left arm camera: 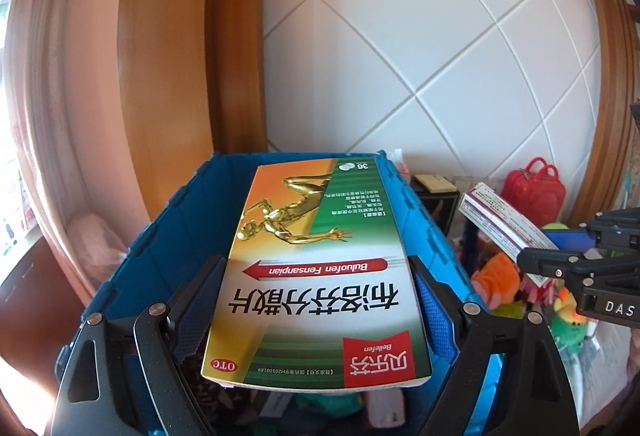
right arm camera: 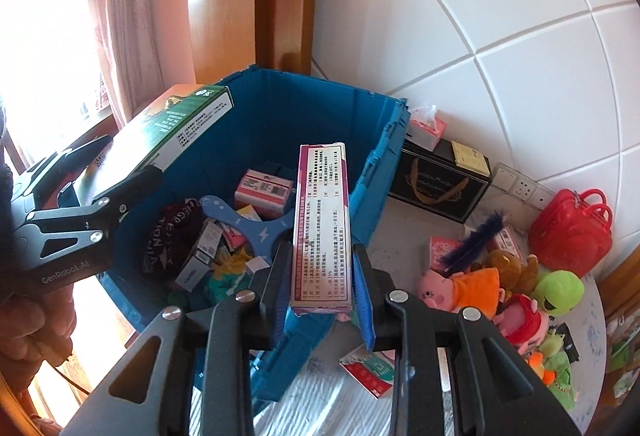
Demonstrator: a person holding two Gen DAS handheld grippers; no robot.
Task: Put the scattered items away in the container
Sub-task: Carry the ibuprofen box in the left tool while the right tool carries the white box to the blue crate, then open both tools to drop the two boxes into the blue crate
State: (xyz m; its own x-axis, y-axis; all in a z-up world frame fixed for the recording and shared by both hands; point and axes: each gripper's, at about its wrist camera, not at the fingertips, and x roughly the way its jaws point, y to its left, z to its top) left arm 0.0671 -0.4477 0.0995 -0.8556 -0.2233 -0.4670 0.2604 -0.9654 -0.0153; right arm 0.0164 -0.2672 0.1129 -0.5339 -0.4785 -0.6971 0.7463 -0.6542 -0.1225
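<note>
A: While both jaws are clamped on cartons, what matters is where each one lets go. The left gripper point(left arm camera: 316, 300) grasps the green and orange medicine box point(left arm camera: 312, 268) by its long edges, pads pressed on either side, and the box lies flat and juts out over the blue crate point(left arm camera: 160, 260)

B: And the right gripper point(right arm camera: 322, 288)?

A: Its jaws pinch the narrow purple-edged carton point(right arm camera: 322, 228) across its thin sides, held on edge. In the right wrist view that carton hangs over the crate's near rim, so I'd judge it partly above the opening, not squarely over it

B: So carry it further in before letting go?

A: Yes, I'd bring it over the middle, where the blue drone point(right arm camera: 248, 224) and small packets already lie, then lower and open. A drop from the rim could tip it out onto the tabletop point(right arm camera: 404, 232)

B: Any worry about the two getting in each other's way?

A: Some; the left gripper and its box sit near the crate's left wall, close to the right one's path. I'd release one box at a time

B: What's left after these?

A: Plush toys point(right arm camera: 480, 284), a red bag point(right arm camera: 572, 232) and a loose packet point(right arm camera: 370, 368) lie outside the crate
</note>
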